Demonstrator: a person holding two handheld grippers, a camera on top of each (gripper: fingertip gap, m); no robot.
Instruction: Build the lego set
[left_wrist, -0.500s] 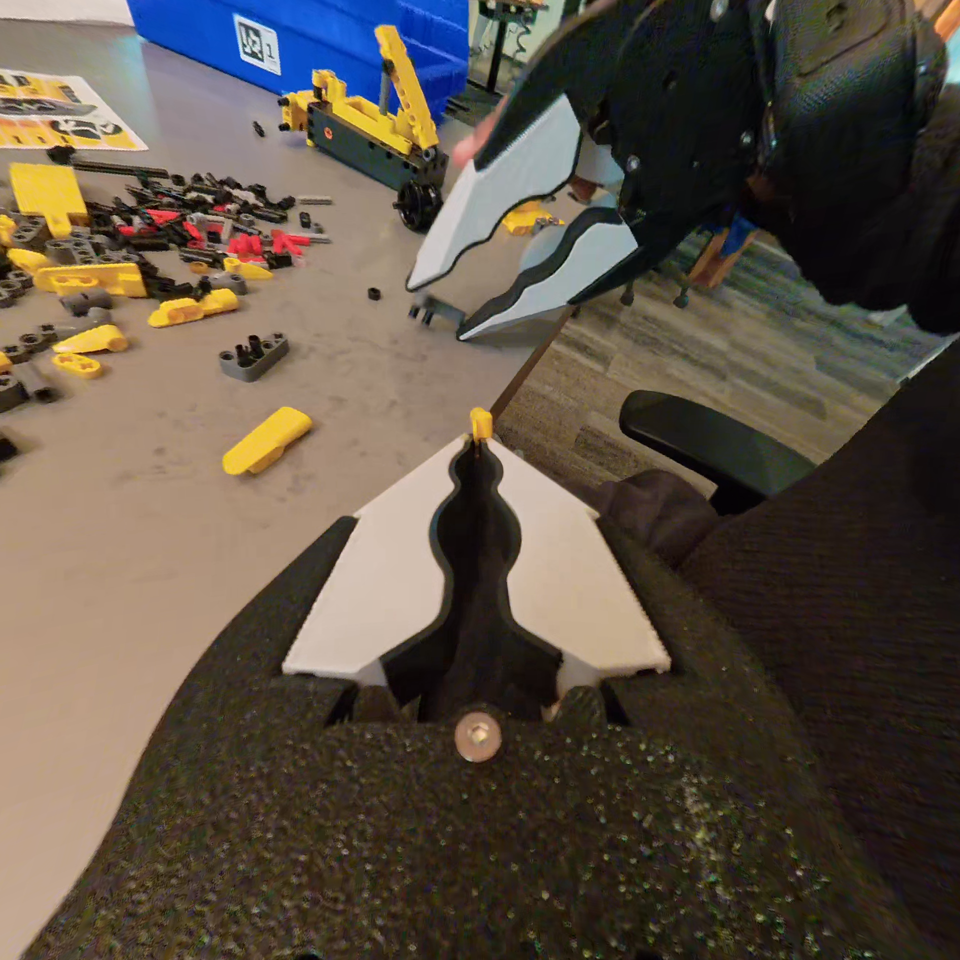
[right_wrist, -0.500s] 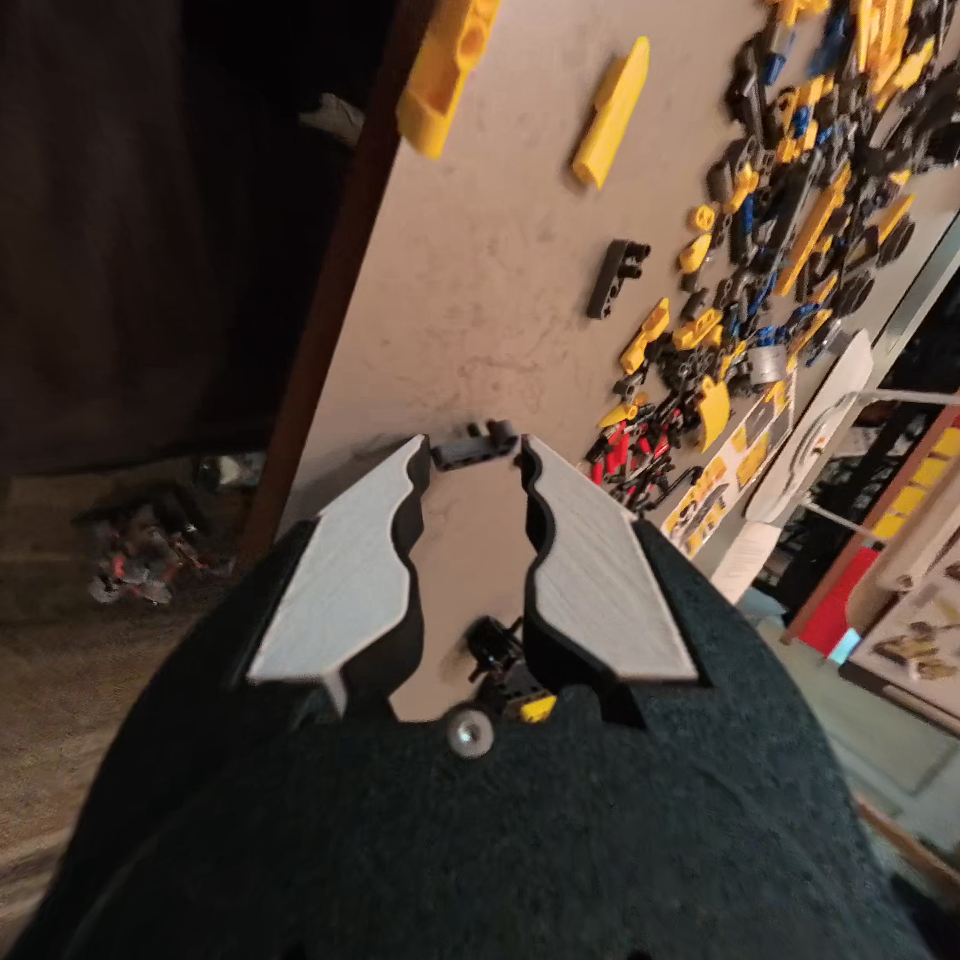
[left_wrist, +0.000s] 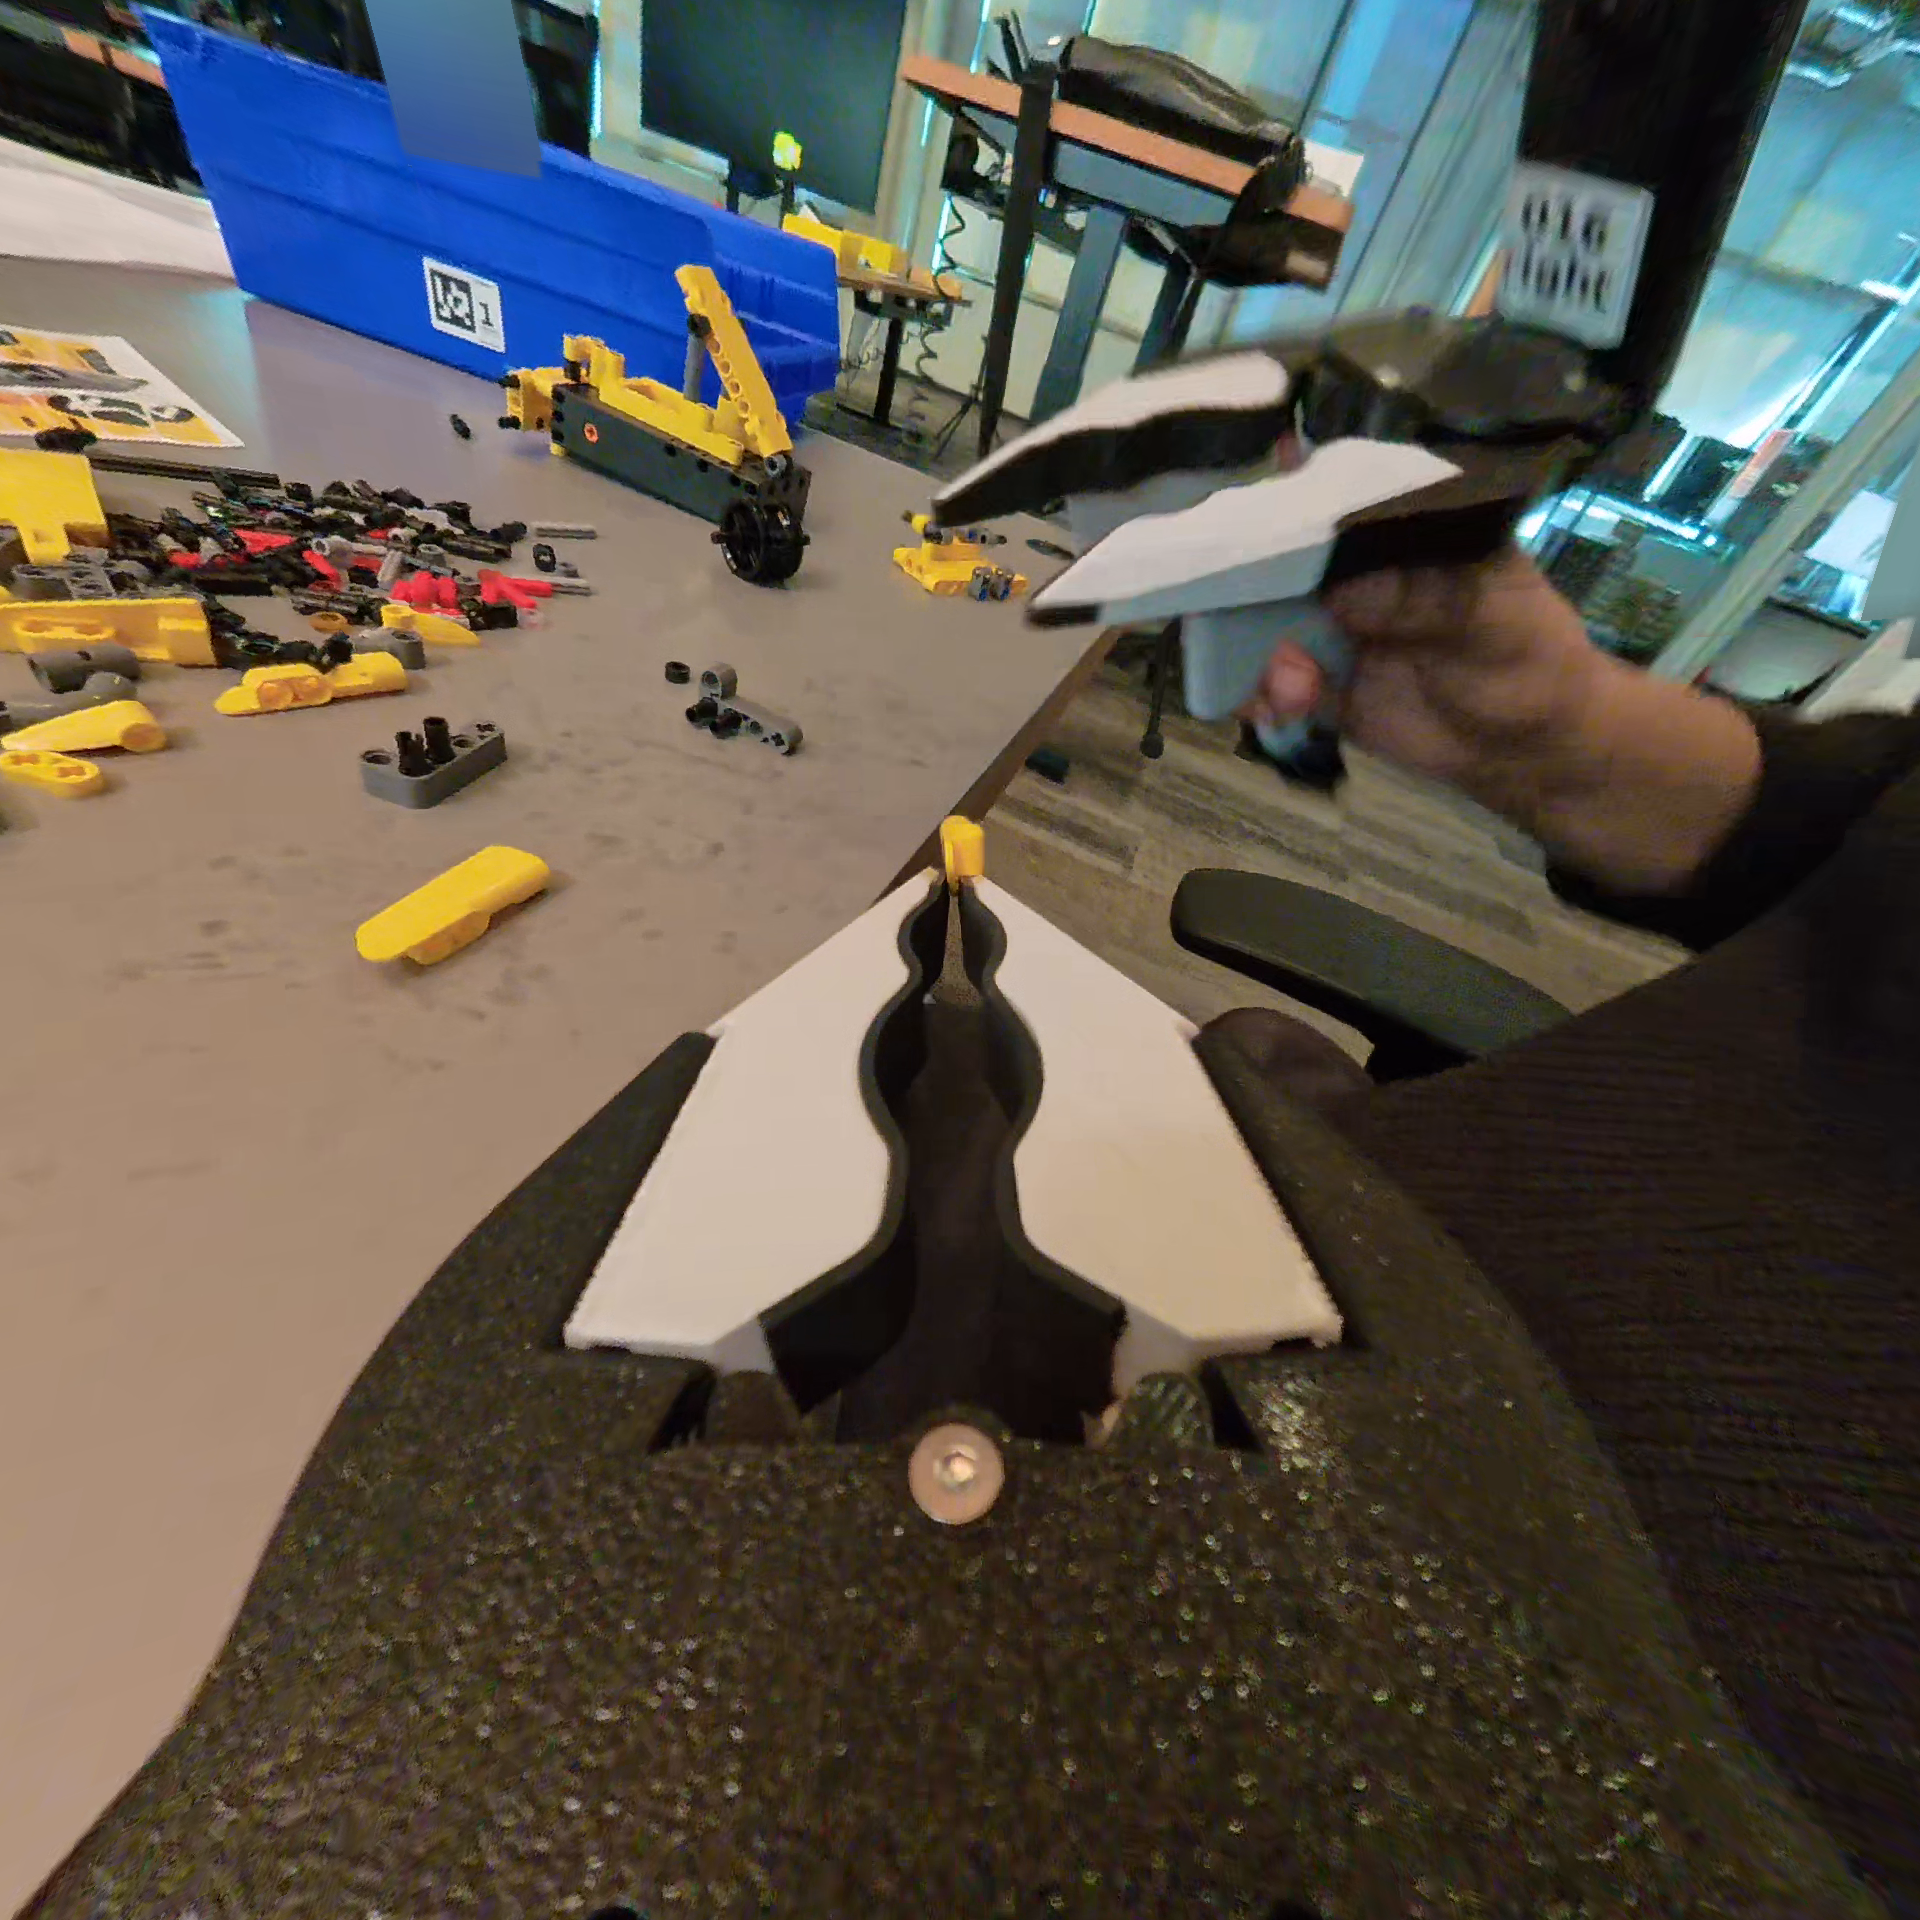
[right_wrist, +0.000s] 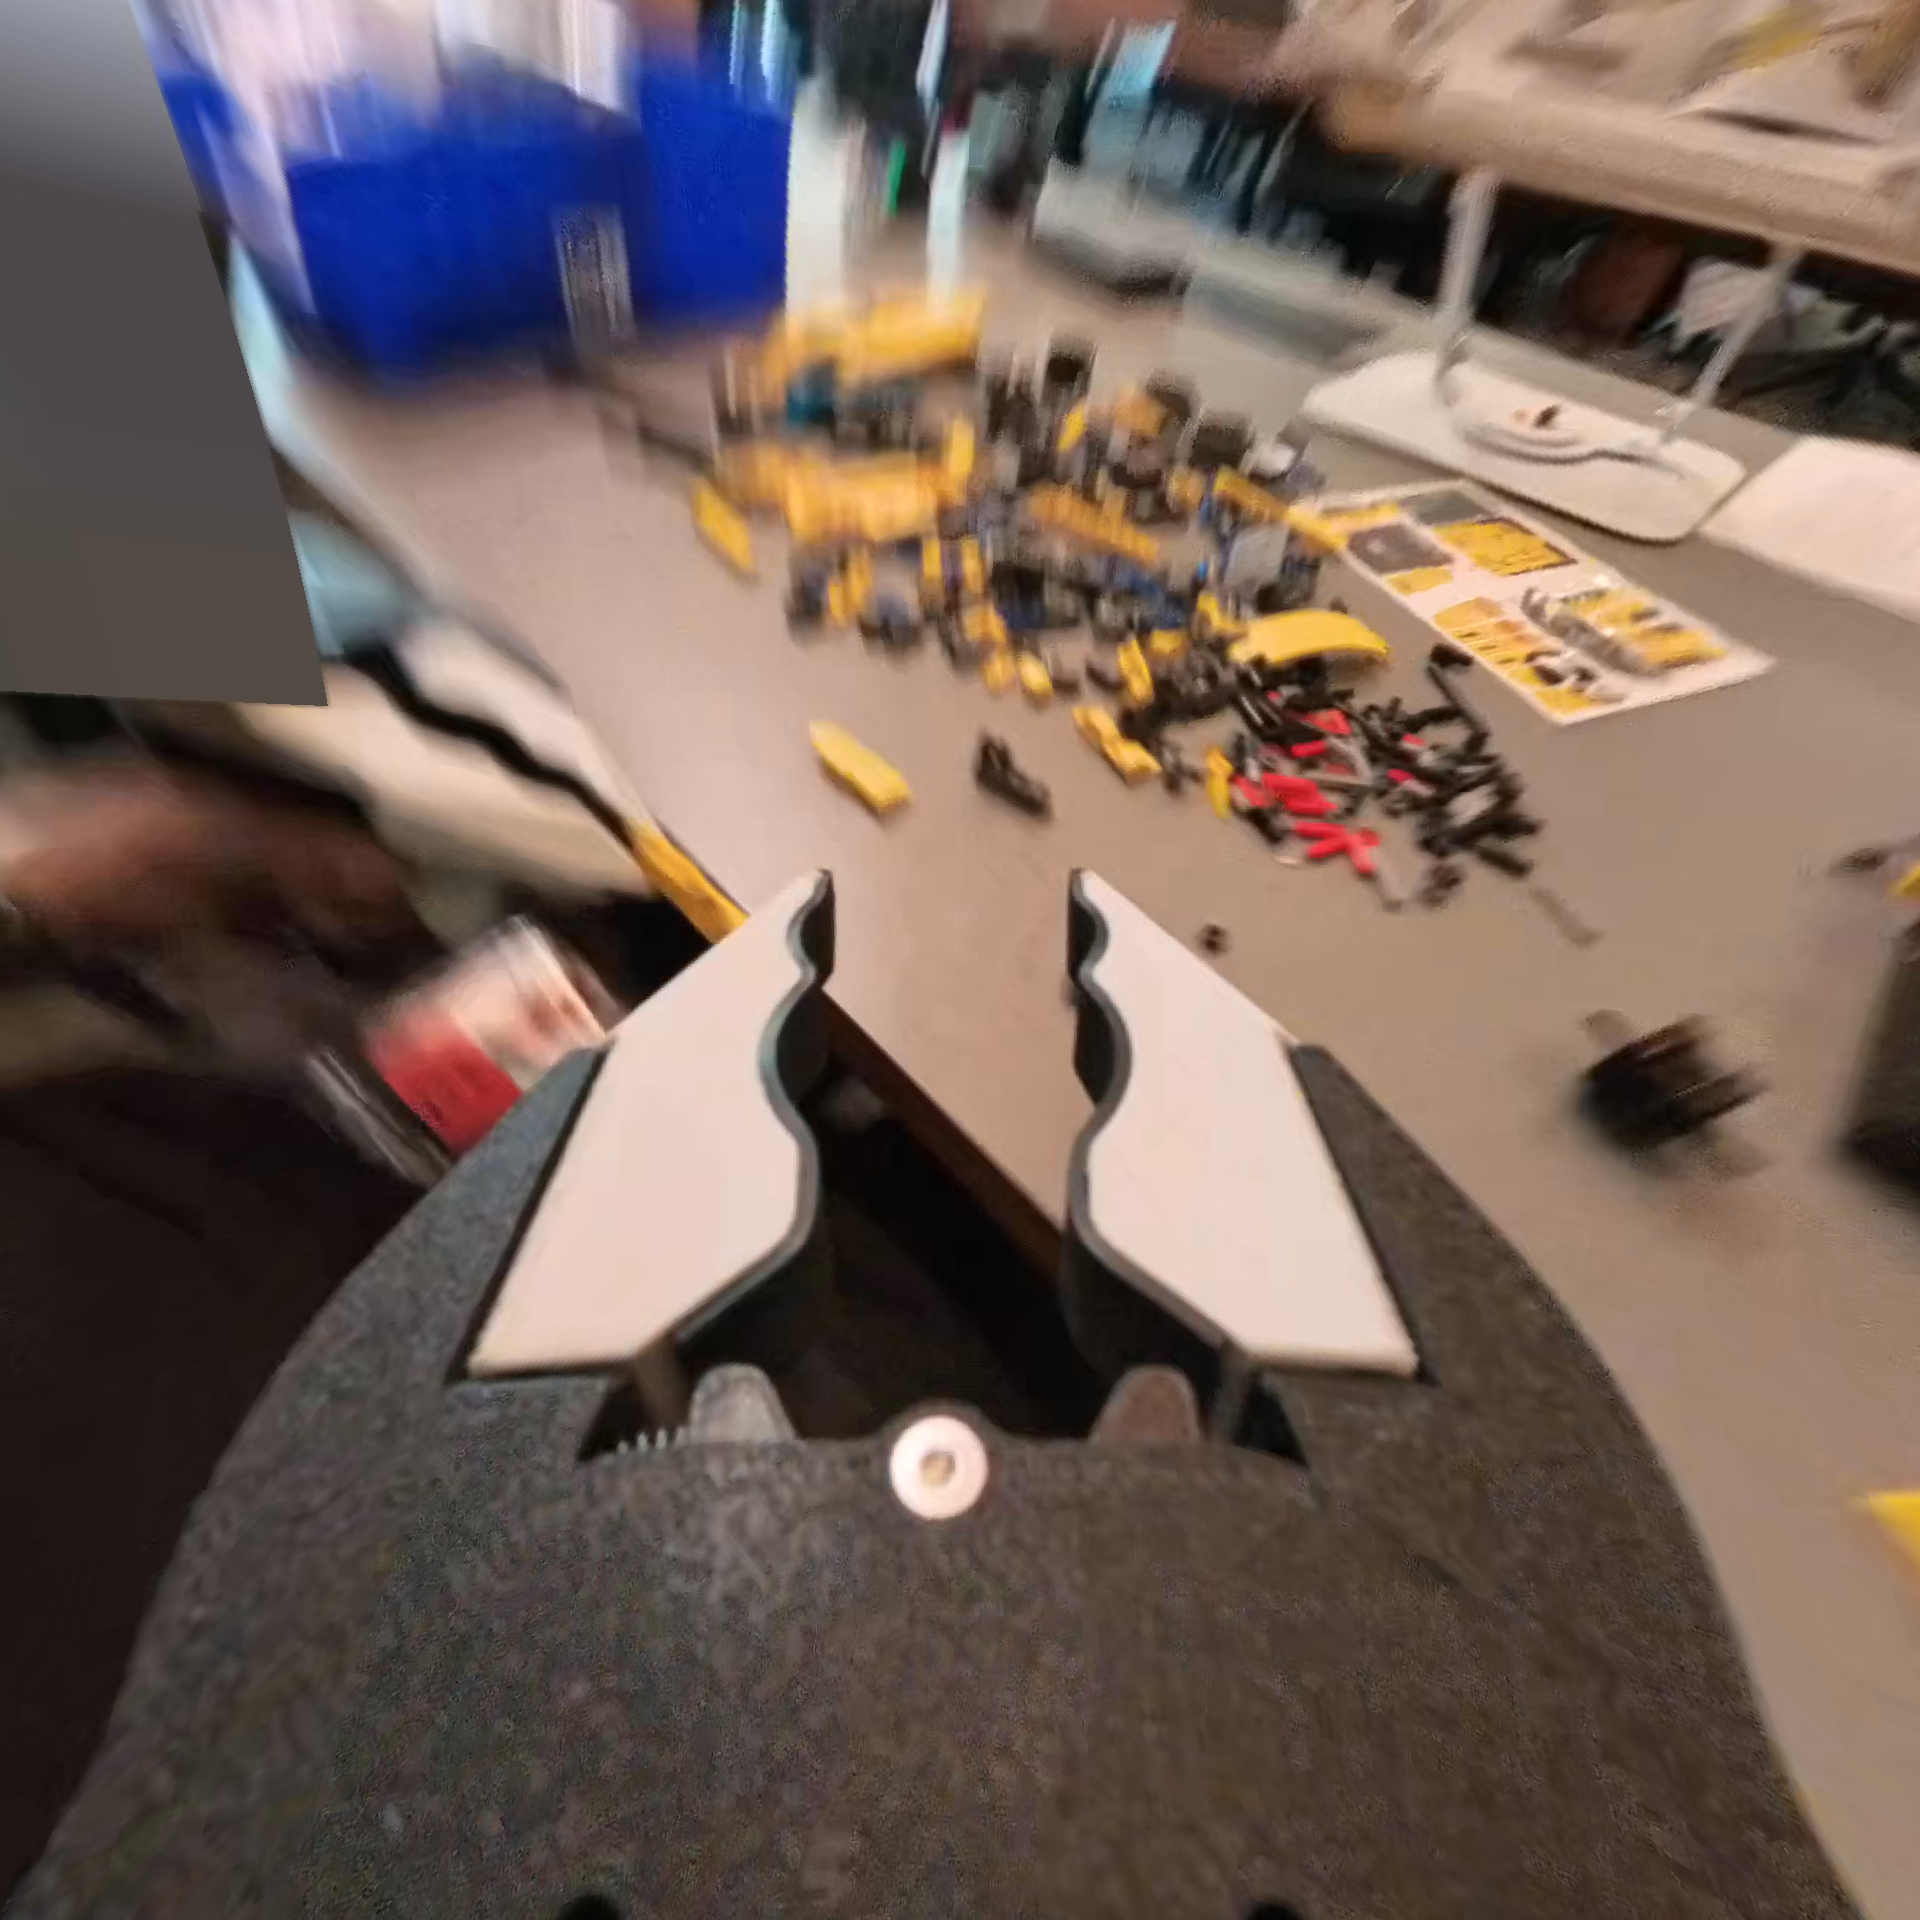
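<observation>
While the left gripper stayed near the table's edge, its tips were pinched tight on a small yellow piece, likely so the tiny part would not drop. The right gripper hung in the air with its fingers spread wide and nothing between them. A hand held it above the table's corner.

Loose yellow, black and red building bits lay in a heap farther back, near a half-built yellow and black model and a blue bin.

Half a second before, the right gripper was pointing down at a little dark gray piece by the edge. Now it was lifted away, and that piece lay alone on the table.
</observation>
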